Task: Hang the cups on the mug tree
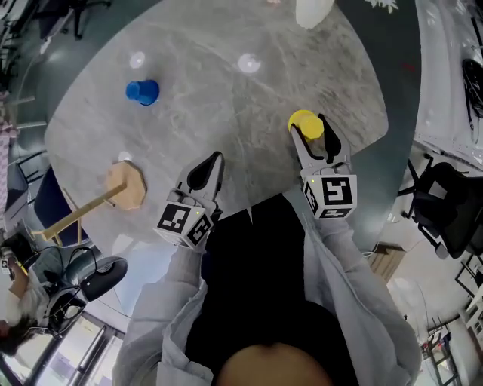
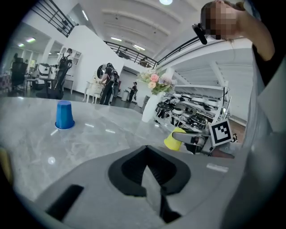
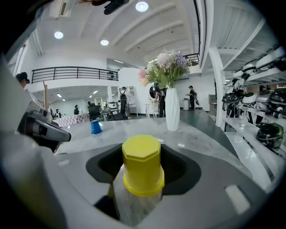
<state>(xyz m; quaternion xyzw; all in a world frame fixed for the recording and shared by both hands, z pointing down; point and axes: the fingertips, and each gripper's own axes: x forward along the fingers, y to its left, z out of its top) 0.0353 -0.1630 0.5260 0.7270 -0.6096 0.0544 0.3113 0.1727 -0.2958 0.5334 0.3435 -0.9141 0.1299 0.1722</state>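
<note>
A yellow cup stands upside down near the table's right front edge, and my right gripper is shut on it, one finger on each side. In the right gripper view the yellow cup fills the space between the jaws. A blue cup stands upside down at the far left; the blue cup is also in the left gripper view. The wooden mug tree stands at the table's left edge, with no cup on it. My left gripper is shut and holds nothing, hovering at the front edge between the tree and the yellow cup.
A white vase with flowers stands at the table's far edge; the same vase rises beyond the yellow cup. The grey marble table has a rounded rim. Chairs and a dark floor surround it.
</note>
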